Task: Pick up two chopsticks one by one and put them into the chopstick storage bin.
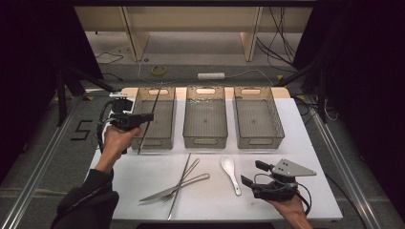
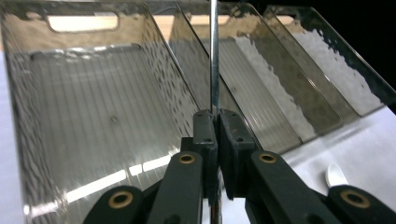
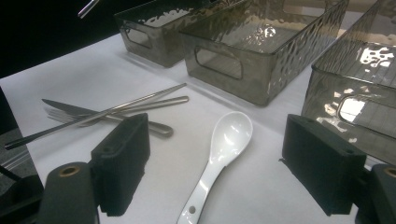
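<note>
One metal chopstick (image 1: 148, 119) sits clamped in my left hand-held gripper (image 1: 143, 118), upper left over the leftmost bin (image 1: 155, 140); my right hand-held gripper (image 1: 252, 174) gapes empty.

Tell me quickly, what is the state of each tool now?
Left tool: closed on a metal chopstick.
Right tool: open, holding nothing.

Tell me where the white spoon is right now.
In the high view the white spoon lies on the white table, in front of the middle bin, between the pile of metal cutlery and the open right gripper.
</note>
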A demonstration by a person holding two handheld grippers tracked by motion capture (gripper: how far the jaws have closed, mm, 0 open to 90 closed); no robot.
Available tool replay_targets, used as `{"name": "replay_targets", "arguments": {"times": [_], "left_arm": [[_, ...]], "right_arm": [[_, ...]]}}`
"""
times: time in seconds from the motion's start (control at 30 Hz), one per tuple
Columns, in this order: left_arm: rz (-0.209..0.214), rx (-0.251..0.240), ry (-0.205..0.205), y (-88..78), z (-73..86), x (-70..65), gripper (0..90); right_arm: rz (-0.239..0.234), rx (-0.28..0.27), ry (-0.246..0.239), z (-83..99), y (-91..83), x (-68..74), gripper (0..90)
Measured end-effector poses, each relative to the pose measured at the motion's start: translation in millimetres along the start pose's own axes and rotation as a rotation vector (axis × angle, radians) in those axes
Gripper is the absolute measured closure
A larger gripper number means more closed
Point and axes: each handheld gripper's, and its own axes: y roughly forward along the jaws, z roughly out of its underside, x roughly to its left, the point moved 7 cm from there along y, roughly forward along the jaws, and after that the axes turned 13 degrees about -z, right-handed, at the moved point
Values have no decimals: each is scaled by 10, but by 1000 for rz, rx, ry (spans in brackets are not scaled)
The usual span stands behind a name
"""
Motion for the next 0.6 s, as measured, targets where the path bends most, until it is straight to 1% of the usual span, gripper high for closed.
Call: {"name": "replay_targets", "arguments": {"times": [0.1, 0.27, 0.33, 0.4, 0.53, 0.6], "left_arm": [[-17, -4, -6, 35, -85, 71, 852], [-46, -26, -9, 95, -216, 170, 852], [-52, -30, -9, 109, -238, 191, 852], [-77, -42, -9, 158, -305, 262, 852], [-115, -56, -36, 255, -385, 398, 852], [-139, -64, -35, 296, -408, 457, 852]], "right_arm": [[-2, 0, 2, 1, 3, 0, 244], [-6, -1, 3, 1, 5, -1, 243], [-6, 0, 3, 2, 5, 0, 243], [-7, -1, 4, 0, 6, 0, 242], [-9, -2, 3, -1, 7, 5, 241], [-10, -3, 1, -1, 5, 7, 241]]}}
